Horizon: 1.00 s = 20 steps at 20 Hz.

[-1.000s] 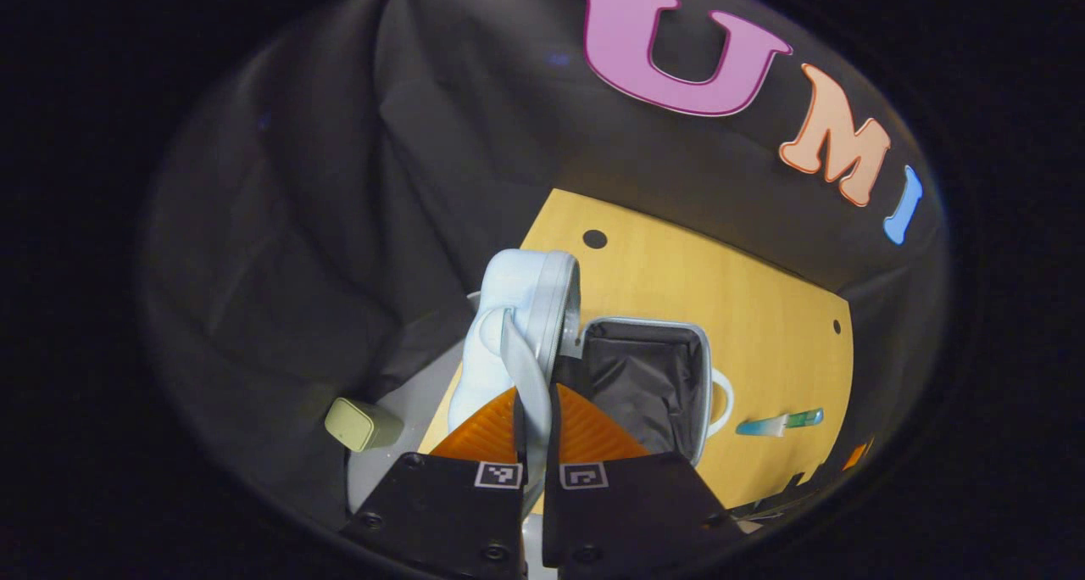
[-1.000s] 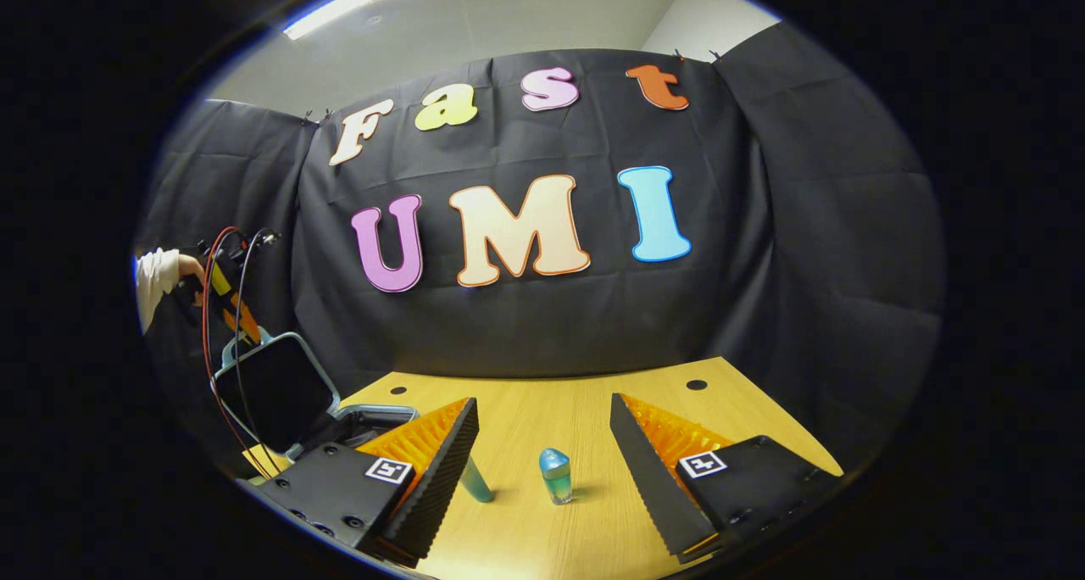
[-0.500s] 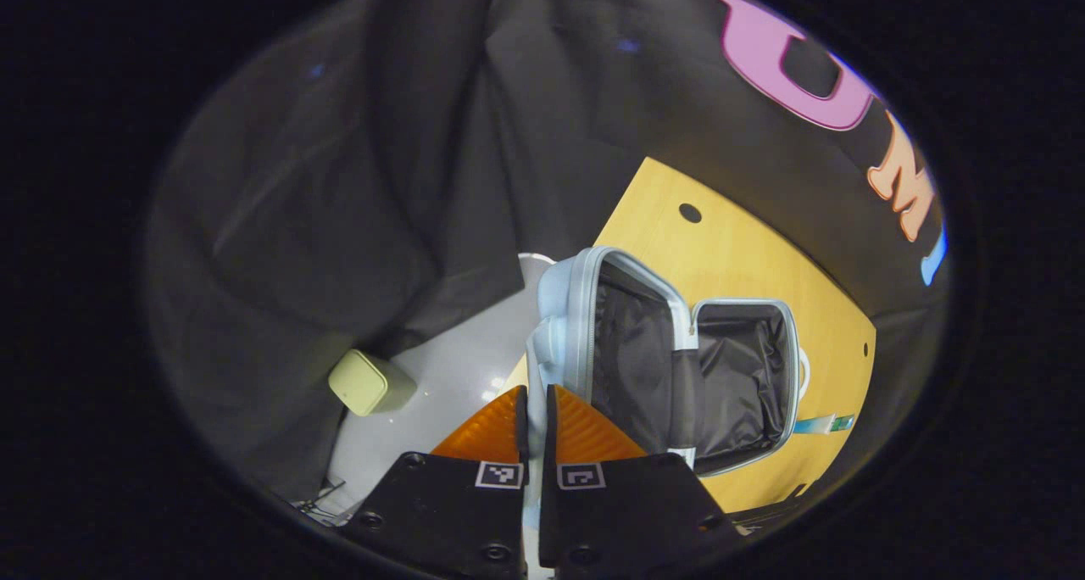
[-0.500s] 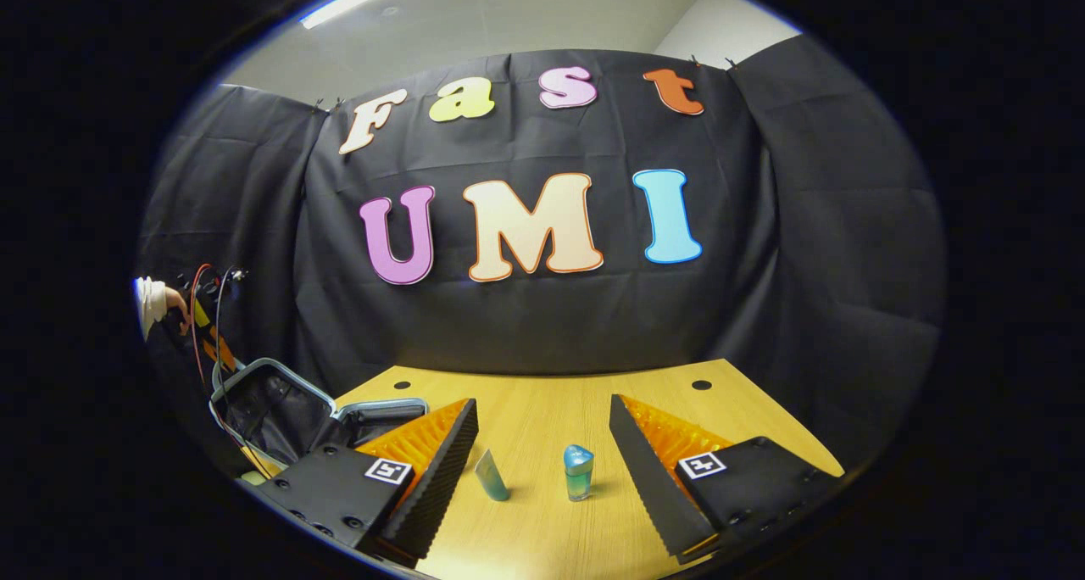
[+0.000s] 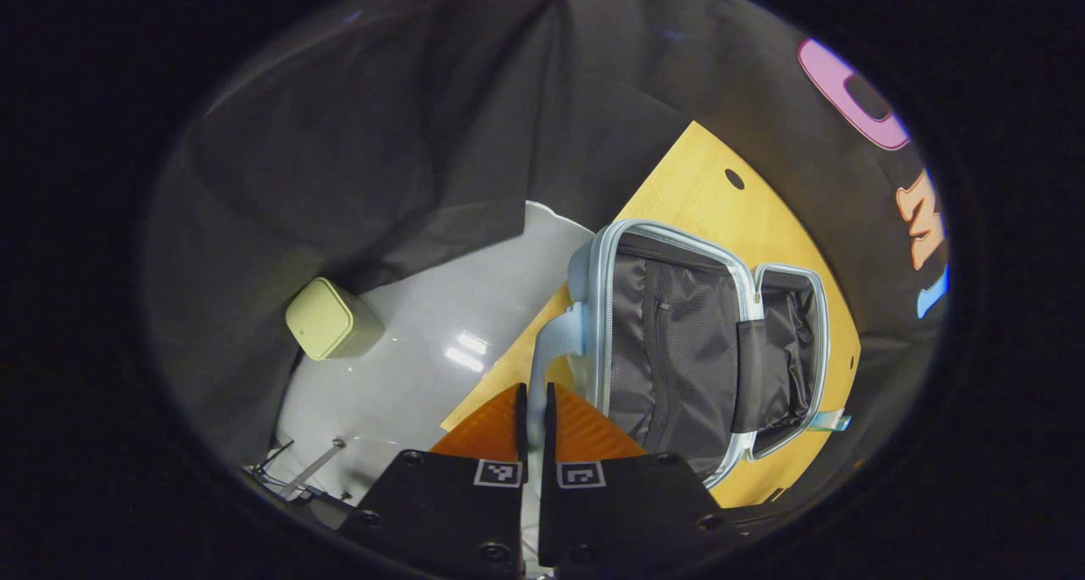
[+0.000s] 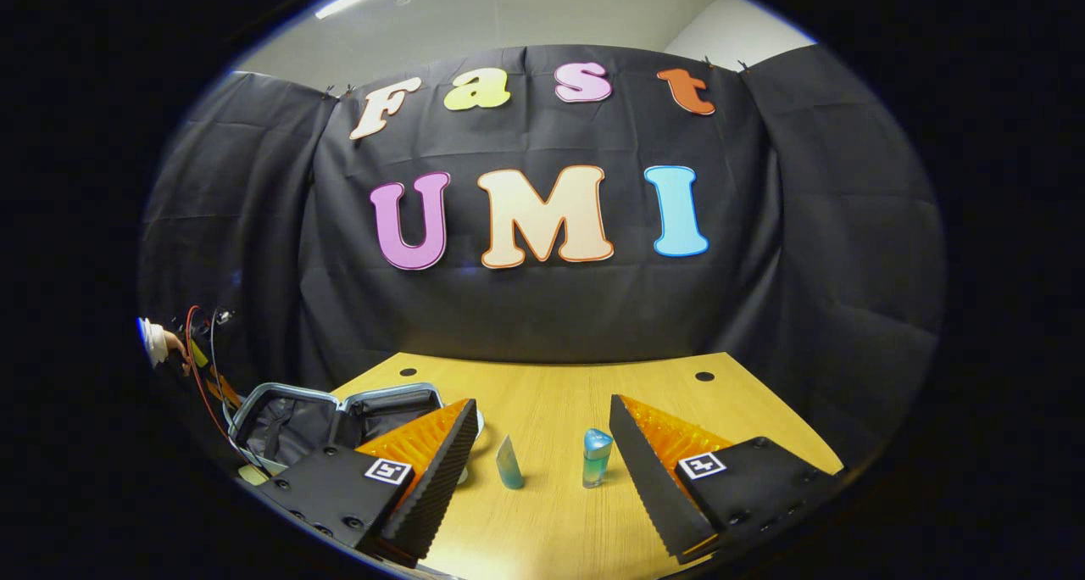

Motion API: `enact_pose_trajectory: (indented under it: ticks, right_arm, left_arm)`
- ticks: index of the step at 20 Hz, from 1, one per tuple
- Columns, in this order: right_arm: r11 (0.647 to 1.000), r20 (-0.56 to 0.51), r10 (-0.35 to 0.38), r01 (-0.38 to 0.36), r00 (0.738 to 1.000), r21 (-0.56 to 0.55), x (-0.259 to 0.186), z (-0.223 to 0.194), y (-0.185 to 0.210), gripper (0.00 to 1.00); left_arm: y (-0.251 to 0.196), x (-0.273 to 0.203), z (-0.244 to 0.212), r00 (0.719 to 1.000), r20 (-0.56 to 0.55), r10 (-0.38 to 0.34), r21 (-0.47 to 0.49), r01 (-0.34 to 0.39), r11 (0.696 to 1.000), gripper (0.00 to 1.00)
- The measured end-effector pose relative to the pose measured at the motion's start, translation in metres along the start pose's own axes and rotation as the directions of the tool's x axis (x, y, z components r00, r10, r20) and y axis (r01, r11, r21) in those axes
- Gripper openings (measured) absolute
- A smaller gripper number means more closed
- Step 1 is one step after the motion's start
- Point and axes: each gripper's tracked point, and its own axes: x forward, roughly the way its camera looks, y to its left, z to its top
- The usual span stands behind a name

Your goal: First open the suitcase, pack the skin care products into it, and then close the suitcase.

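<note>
The pale blue suitcase lies open on the wooden table (image 5: 703,181). Its lid (image 5: 670,342), lined with dark mesh, reaches past the table's edge beside the base (image 5: 788,342). My left gripper (image 5: 534,410) is shut on the lid's pale blue outer edge. In the right gripper view, a small teal tube (image 6: 509,464) and a teal-capped bottle (image 6: 596,459) stand on the table (image 6: 551,385). My right gripper (image 6: 542,410) hangs open just in front of them, touching neither. The open suitcase (image 6: 288,415) lies at the far left, where a hand (image 6: 157,342) holds the other gripper. The tube (image 5: 826,421) peeks out beyond the base.
A pale green box (image 5: 326,319) sits on the grey floor (image 5: 424,351) left of the table. Thin metal legs (image 5: 297,478) lie on the floor nearer me. Black cloth walls close in behind the table and on both sides.
The lid swung from upright down and outward until it lies open, with my left gripper still shut on it. The right gripper stayed open, and tube and bottle shifted slightly right in its view.
</note>
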Motion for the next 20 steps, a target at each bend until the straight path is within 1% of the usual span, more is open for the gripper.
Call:
enact_pose_trajectory:
  ticks: [1,2,3,5,6,7,8,9,10,11,12,13,17,20]
  right_arm:
    - [1.000,0.000,0.001,-0.001,1.000,-0.006,-0.001,-0.001,0.002,0.98]
    - [1.000,-0.001,0.002,-0.002,1.000,-0.013,-0.002,-0.001,0.003,0.98]
    - [1.000,-0.003,0.003,-0.003,1.000,-0.019,-0.002,-0.003,0.004,0.98]
    - [1.000,-0.011,0.006,-0.007,1.000,-0.023,-0.003,-0.006,0.005,0.98]
    - [1.000,-0.012,0.009,-0.009,1.000,-0.023,-0.002,-0.006,0.004,0.96]
    - [1.000,-0.013,0.010,-0.010,1.000,-0.023,-0.001,-0.007,0.003,0.96]
    - [1.000,-0.014,0.011,-0.011,1.000,-0.023,0.000,-0.007,0.003,0.96]
    - [1.000,-0.014,0.013,-0.013,1.000,-0.022,0.001,-0.008,0.001,0.96]
    - [1.000,-0.018,0.014,-0.014,1.000,-0.021,0.003,-0.010,-0.001,1.00]
    - [1.000,-0.025,0.016,-0.016,1.000,-0.021,0.006,-0.013,-0.004,0.98]
    - [1.000,-0.031,0.017,-0.017,0.999,-0.021,0.008,-0.015,-0.008,0.98]
    - [1.000,-0.035,0.019,-0.020,0.999,-0.022,0.011,-0.018,-0.011,0.98]
    - [0.998,-0.052,0.047,-0.049,0.998,-0.036,0.023,-0.024,-0.026,0.98]
    - [0.997,-0.068,0.071,-0.074,0.995,-0.039,0.037,-0.031,-0.041,0.98]
  left_arm:
    - [0.006,0.000,0.000,1.000,0.009,0.011,0.012,-0.011,1.000,0.05]
    - [0.006,-0.004,0.003,1.000,0.019,0.014,0.025,-0.015,1.000,0.00]
    - [0.005,-0.002,0.001,1.000,0.028,-0.002,0.029,0.002,1.000,0.10]
    - [0.000,-0.005,0.003,0.998,0.060,-0.013,0.050,0.010,0.999,0.55]
    - [0.001,-0.004,0.006,0.997,0.082,0.005,0.073,-0.011,0.997,0.77]
    - [0.007,-0.010,0.010,0.993,0.112,0.026,0.102,-0.038,0.994,0.99]
    - [0.010,-0.013,0.014,0.988,0.144,0.047,0.142,-0.068,0.988,0.95]
    - [0.009,-0.017,0.019,0.981,0.184,0.054,0.186,-0.089,0.979,0.97]
    - [0.002,-0.020,0.020,0.976,0.215,0.046,0.232,-0.097,0.968,0.97]
    - [-0.005,-0.026,0.021,0.972,0.233,0.032,0.272,-0.097,0.957,0.96]
    - [-0.016,-0.031,0.020,0.970,0.244,0.008,0.305,-0.085,0.949,0.96]
    - [-0.029,-0.036,0.017,0.969,0.247,-0.021,0.329,-0.063,0.942,0.96]
    - [-0.096,-0.050,-0.010,0.962,0.220,-0.164,0.411,0.061,0.910,0.96]
    - [-0.152,-0.049,-0.037,0.951,0.184,-0.246,0.476,0.133,0.869,0.96]
